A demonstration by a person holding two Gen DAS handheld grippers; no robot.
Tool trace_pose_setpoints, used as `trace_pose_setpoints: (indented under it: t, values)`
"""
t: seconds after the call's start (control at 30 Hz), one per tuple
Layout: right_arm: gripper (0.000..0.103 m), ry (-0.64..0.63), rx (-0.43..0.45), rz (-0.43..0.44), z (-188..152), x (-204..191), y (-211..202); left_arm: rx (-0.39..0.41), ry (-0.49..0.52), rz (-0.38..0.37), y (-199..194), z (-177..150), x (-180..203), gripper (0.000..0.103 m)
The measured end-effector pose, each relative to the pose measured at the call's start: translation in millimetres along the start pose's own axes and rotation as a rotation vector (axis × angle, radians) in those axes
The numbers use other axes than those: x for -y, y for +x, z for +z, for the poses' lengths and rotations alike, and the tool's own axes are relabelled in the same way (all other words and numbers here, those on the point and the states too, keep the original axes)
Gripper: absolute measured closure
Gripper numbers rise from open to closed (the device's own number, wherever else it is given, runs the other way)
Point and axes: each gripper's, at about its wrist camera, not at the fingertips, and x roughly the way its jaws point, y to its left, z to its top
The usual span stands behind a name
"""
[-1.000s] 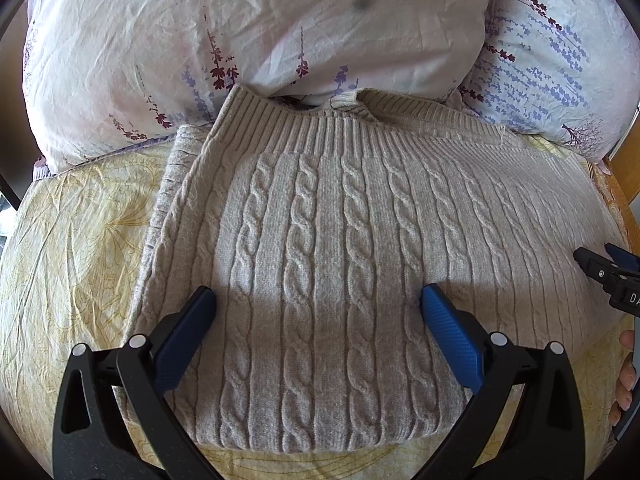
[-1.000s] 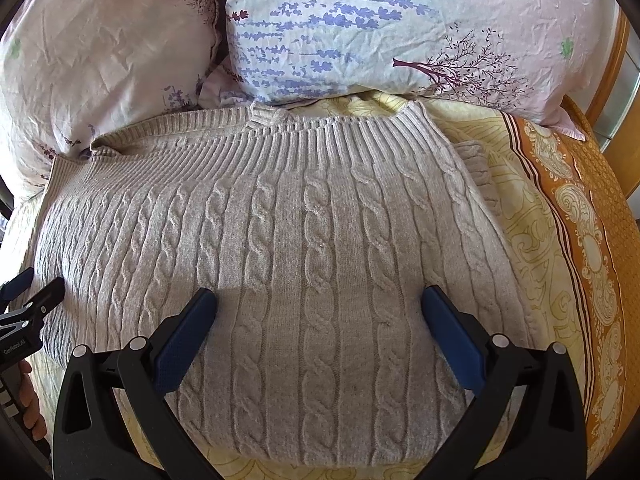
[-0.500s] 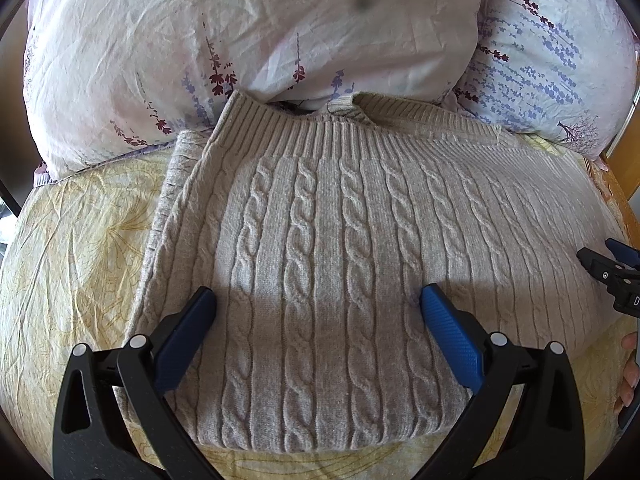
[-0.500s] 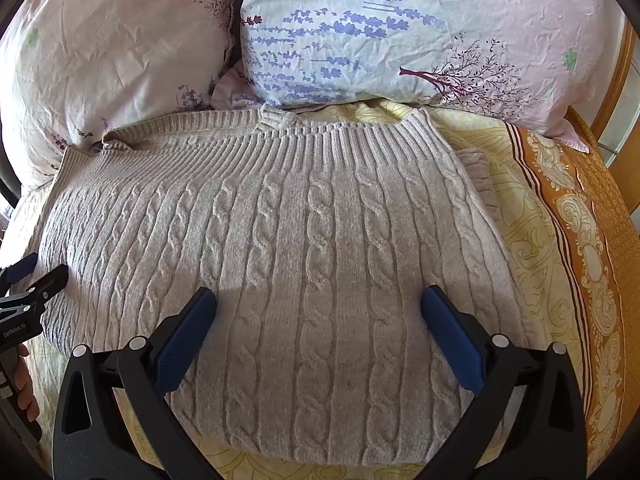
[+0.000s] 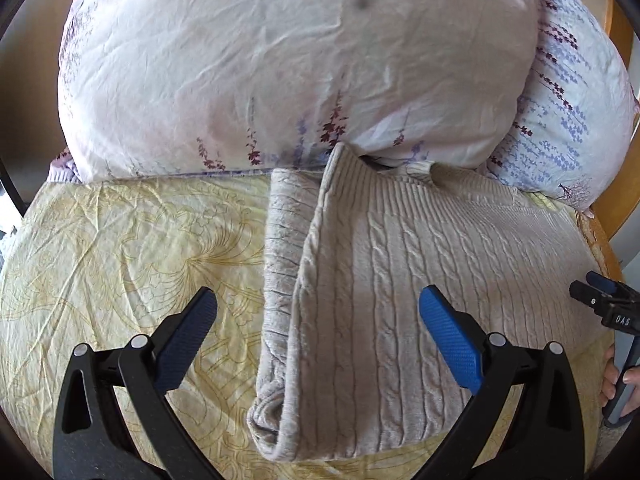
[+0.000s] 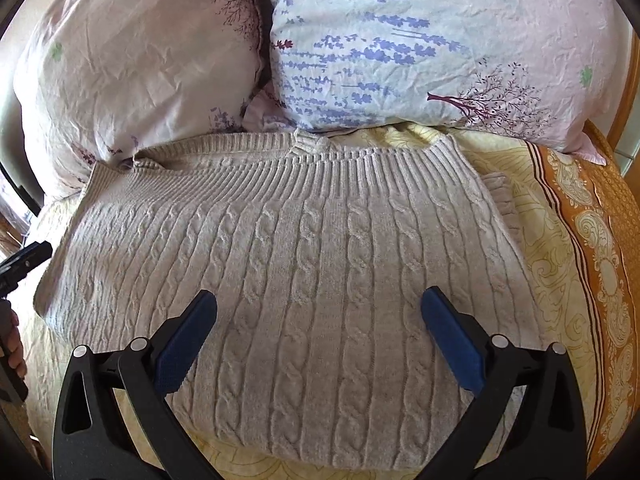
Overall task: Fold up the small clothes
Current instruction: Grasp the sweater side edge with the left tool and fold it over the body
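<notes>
Folded beige cable-knit sweater [image 6: 320, 288] flat on bed [image 5: 120, 248]; left tool [image 5: 318, 312], right tool [image 6: 319, 314] both spread wide, empty.

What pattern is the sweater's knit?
Beige cable knit sweater with a ribbed band; clearest in the right wrist view.

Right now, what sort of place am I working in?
Most likely a bedroom, on a made bed. Two floral pillows lie against a wooden frame, a yellow patterned bedsheet covers the surface, and the folded cable-knit sweater lies on it below both open grippers.
</notes>
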Motion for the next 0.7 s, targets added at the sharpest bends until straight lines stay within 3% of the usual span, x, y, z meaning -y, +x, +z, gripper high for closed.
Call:
trace_pose_setpoints:
  t: [0.13, 0.2, 0.27, 0.37, 0.53, 0.6, 0.7]
  values:
    - [0.001, -0.024, 0.011, -0.011, -2, -3, 1, -0.041, -0.081, -0.065, 13, 5, -19, 0.008]
    - [0.001, -0.020, 0.014, 0.001, -2, 0, 1, -0.059, -0.109, -0.108, 19, 9, -25, 0.021]
    - [0.001, -0.017, 0.020, 0.010, -3, 1, 0, -0.074, -0.137, -0.119, 24, 13, -33, 0.026]
    - [0.001, -0.025, 0.032, 0.010, -3, 0, 0, -0.083, -0.175, -0.128, 26, 18, -48, 0.027]
    - [0.001, -0.032, 0.046, 0.012, -4, -1, 1, -0.130, -0.206, -0.263, 31, 21, -58, 0.031]
    - [0.001, -0.032, 0.049, 0.018, -4, 0, 1, -0.167, -0.235, -0.362, 35, 16, -55, 0.051]
    - [0.001, -0.031, 0.056, 0.026, -4, 0, 1, -0.170, -0.251, -0.390, 34, 10, -50, 0.054]
